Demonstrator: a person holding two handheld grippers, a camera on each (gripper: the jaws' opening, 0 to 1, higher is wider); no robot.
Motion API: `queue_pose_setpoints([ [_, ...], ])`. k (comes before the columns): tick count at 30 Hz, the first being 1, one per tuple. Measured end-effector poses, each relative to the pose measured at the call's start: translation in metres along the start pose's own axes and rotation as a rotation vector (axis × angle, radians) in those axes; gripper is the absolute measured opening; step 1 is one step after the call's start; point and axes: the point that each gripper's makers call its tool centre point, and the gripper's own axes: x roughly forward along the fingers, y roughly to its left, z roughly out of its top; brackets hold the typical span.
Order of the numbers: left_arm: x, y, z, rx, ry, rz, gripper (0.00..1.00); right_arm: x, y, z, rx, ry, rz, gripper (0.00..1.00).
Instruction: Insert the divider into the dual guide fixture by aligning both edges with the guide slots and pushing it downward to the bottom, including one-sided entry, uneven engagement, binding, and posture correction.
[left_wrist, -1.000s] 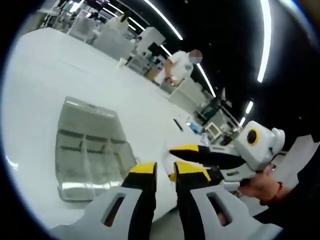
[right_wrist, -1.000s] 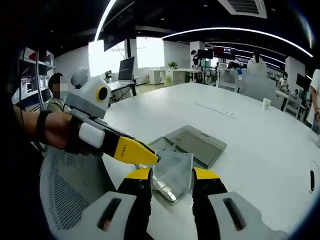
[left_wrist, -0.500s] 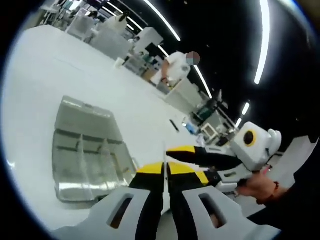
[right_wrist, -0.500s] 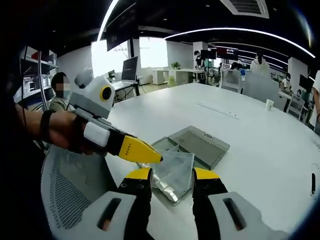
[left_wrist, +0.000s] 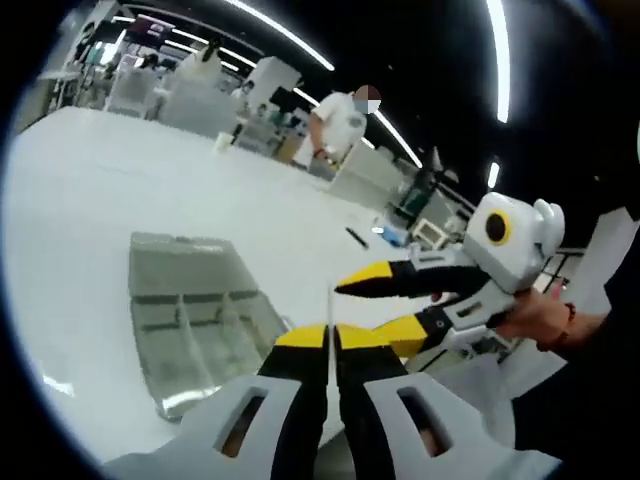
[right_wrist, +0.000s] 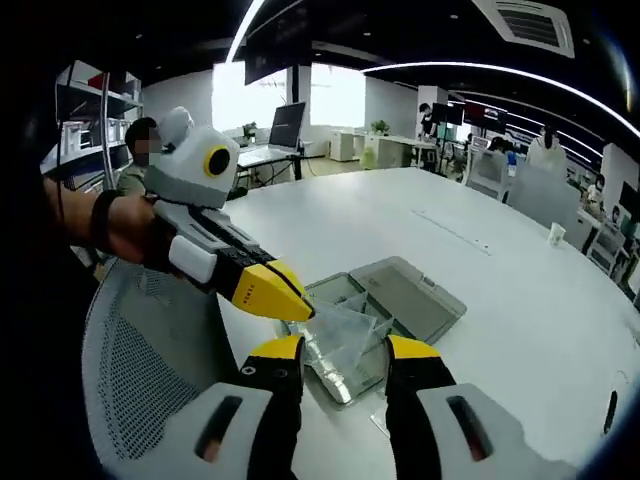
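Observation:
The divider (right_wrist: 347, 338) is a clear thin sheet held in the air above the table. My left gripper (right_wrist: 296, 303) comes in from the left and is shut on the sheet's upper left corner. In the left gripper view my left gripper (left_wrist: 331, 338) has its jaws pressed together, with the sheet edge-on as a thin line above them. My right gripper (right_wrist: 343, 350) spans the divider, its jaws apart by the sheet's width and against its side edges. The right gripper (left_wrist: 392, 305) also shows from the right. The clear guide fixture (left_wrist: 190, 320) (right_wrist: 405, 298) lies on the table beyond.
The white table (right_wrist: 520, 300) stretches far and right. A grey mesh chair (right_wrist: 140, 370) stands at the lower left, off the table edge. People stand at distant desks, one in white (left_wrist: 335, 125). A small dark pen-like item (left_wrist: 357, 237) lies further along the table.
My left gripper's jaws have gone from slightly apart to shut on the divider. Both hands have lifted and tilted a little; the divider now leans more over the fixture.

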Motion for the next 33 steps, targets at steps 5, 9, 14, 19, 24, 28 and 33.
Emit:
queue_pose_setpoints([
  [5, -0.008, -0.002, 0.000, 0.077, 0.010, 0.021, 0.00, 0.000, 0.007, 0.003, -0.081, 0.012, 0.052, 0.29],
  [9, -0.011, -0.003, -0.005, 0.190, 0.047, 0.031, 0.00, 0.000, 0.013, 0.004, -0.176, 0.041, 0.100, 0.28],
  [14, -0.014, -0.009, -0.006, 0.255, 0.055, 0.037, 0.00, 0.000, 0.017, 0.005, -0.229, 0.063, 0.129, 0.28],
  [19, -0.017, -0.009, -0.008, 0.297, 0.064, 0.044, 0.00, 0.001, 0.022, 0.008, -0.269, 0.070, 0.153, 0.27],
  [24, -0.022, -0.011, -0.009, 0.342, 0.071, 0.041, 0.00, 0.000, 0.028, 0.010, -0.311, 0.084, 0.193, 0.24],
  [28, -0.023, -0.014, -0.008, 0.366, 0.067, 0.026, 0.00, -0.001, 0.032, 0.011, -0.355, 0.103, 0.230, 0.22],
  [33, -0.026, -0.014, -0.008, 0.410, 0.078, 0.029, 0.00, 0.000, 0.034, 0.007, -0.388, 0.156, 0.253, 0.18],
])
